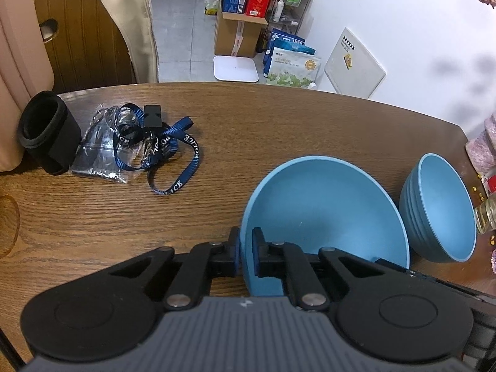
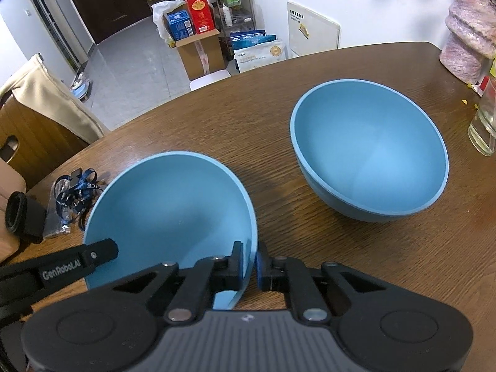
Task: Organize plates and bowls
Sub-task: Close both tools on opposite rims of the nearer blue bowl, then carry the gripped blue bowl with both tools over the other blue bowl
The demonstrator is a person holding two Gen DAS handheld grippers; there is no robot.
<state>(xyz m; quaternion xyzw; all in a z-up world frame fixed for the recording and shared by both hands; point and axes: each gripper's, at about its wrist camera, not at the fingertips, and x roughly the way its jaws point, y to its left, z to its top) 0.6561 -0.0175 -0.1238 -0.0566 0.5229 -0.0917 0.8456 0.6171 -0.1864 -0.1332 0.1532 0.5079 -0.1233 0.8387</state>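
While both grippers clamp opposite rims of the near bowl (image 2: 167,204), left gripper (image 1: 245,254) and right gripper (image 2: 249,266) share its weight, probably for nesting into the second bowl (image 2: 372,152) standing beside it on the table (image 2: 279,117).

— What sits where on the table (image 2: 310,232)?
— The near bowl (image 2: 173,204) lies left; the second bowl (image 2: 372,152) stands right of it and farther off, apart.
— And at the far left?
— A lanyard (image 1: 167,145), with a sleeve (image 1: 46,130) left of it. A jar (image 2: 483,124) stands at the right edge.
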